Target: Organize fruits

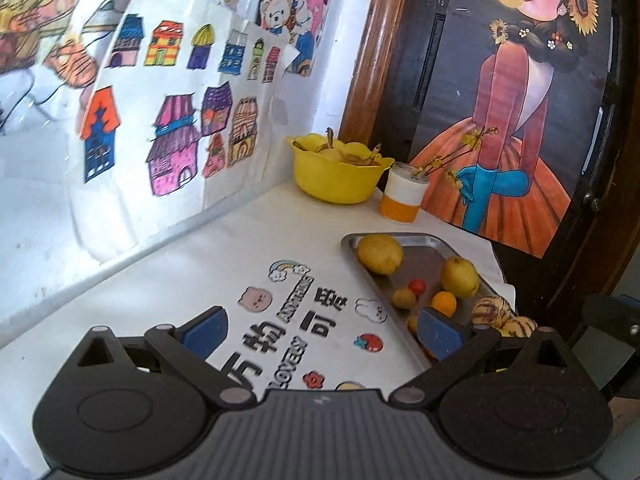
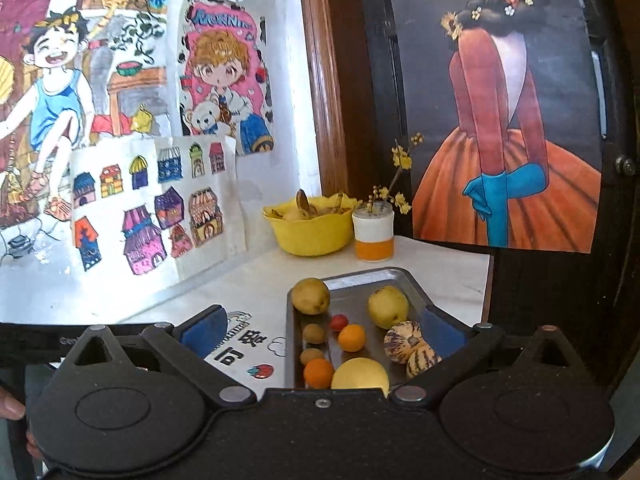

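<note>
A metal tray (image 2: 352, 304) on the white table holds several fruits: a brownish pear (image 2: 310, 296), a yellow pear (image 2: 387, 306), a small red fruit (image 2: 338, 322), two oranges (image 2: 352, 337), two kiwis (image 2: 313, 333), striped melons (image 2: 402, 340) and a large yellow fruit (image 2: 360, 374). My right gripper (image 2: 324, 330) is open and empty, just before the tray's near end. My left gripper (image 1: 320, 332) is open and empty over the table, left of the tray (image 1: 424, 258); its right pad (image 1: 438, 334) overlaps the tray's near edge. A yellow bowl (image 1: 334, 178) holding fruit stands at the back.
A white and orange cup (image 1: 402, 196) with yellow flower twigs stands right of the bowl. Drawings cover the wall on the left. A dark door with a poster (image 1: 512, 120) is behind. The table edge (image 2: 486, 280) lies right of the tray. Stickers (image 1: 312, 308) mark the tabletop.
</note>
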`<action>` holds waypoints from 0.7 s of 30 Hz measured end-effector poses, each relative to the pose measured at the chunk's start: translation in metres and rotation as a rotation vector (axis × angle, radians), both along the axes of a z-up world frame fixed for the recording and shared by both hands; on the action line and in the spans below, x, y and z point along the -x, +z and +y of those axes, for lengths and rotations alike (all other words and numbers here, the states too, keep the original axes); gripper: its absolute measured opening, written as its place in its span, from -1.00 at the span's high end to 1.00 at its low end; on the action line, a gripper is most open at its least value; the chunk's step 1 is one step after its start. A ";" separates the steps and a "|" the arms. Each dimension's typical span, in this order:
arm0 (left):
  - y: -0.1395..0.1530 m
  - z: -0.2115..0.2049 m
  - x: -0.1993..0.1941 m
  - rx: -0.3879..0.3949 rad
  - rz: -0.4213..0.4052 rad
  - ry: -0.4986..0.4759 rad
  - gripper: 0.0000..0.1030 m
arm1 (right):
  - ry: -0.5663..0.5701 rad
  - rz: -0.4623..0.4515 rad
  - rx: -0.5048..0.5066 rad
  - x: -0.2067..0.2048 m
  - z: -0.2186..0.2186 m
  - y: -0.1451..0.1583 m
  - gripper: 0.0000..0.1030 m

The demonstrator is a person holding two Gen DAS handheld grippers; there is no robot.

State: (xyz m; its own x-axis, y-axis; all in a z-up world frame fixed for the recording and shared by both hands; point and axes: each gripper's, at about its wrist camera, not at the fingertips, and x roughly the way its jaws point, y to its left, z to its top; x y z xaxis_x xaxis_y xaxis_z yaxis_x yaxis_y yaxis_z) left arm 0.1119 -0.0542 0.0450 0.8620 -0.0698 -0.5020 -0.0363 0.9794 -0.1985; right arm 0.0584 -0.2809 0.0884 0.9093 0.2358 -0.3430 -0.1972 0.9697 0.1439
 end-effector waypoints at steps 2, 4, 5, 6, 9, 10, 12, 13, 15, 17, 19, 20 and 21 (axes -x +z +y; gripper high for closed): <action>-0.002 0.004 0.006 0.003 -0.001 0.007 -0.99 | -0.004 -0.008 -0.002 0.008 0.003 0.000 -0.99; -0.003 0.009 0.011 0.009 -0.005 0.014 -0.99 | -0.010 -0.014 0.001 0.015 0.008 0.000 -0.99; -0.004 0.011 0.014 0.010 -0.006 0.017 -0.99 | -0.014 -0.015 0.002 0.017 0.010 0.000 -0.99; -0.006 0.013 0.016 0.010 -0.005 0.023 -0.99 | -0.020 -0.016 0.004 0.020 0.012 -0.001 -0.99; -0.007 0.017 0.023 -0.003 -0.003 0.043 -0.99 | -0.025 -0.015 0.003 0.028 0.019 -0.004 -0.99; -0.008 0.018 0.026 -0.008 -0.008 0.049 -0.99 | -0.029 -0.011 0.005 0.030 0.021 -0.005 -0.99; -0.009 0.021 0.031 -0.021 -0.019 0.056 -0.99 | -0.035 -0.004 0.014 0.035 0.025 -0.009 -0.99; -0.009 0.022 0.033 -0.026 -0.019 0.059 -0.99 | -0.039 -0.003 0.020 0.038 0.027 -0.011 -0.99; -0.011 0.024 0.037 -0.035 -0.020 0.059 -0.99 | -0.050 -0.004 0.024 0.043 0.031 -0.015 -0.99; -0.013 0.026 0.041 -0.046 -0.024 0.063 -0.99 | -0.069 -0.010 0.028 0.047 0.033 -0.018 -0.99; -0.016 0.028 0.046 -0.060 -0.028 0.069 -0.99 | -0.104 -0.015 0.033 0.052 0.035 -0.021 -0.99; -0.017 0.030 0.048 -0.068 -0.035 0.073 -0.99 | -0.114 -0.016 0.032 0.053 0.036 -0.023 -0.99; -0.019 0.031 0.051 -0.080 -0.041 0.080 -0.99 | -0.123 -0.016 0.029 0.055 0.037 -0.024 -0.99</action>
State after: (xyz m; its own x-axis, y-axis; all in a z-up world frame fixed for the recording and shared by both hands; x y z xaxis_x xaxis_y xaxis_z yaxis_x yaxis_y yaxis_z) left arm 0.0612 -0.0231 0.0263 0.8833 0.0388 -0.4673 -0.1081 0.9866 -0.1225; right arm 0.0032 -0.2440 0.0641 0.9362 0.1122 -0.3330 -0.0785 0.9905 0.1130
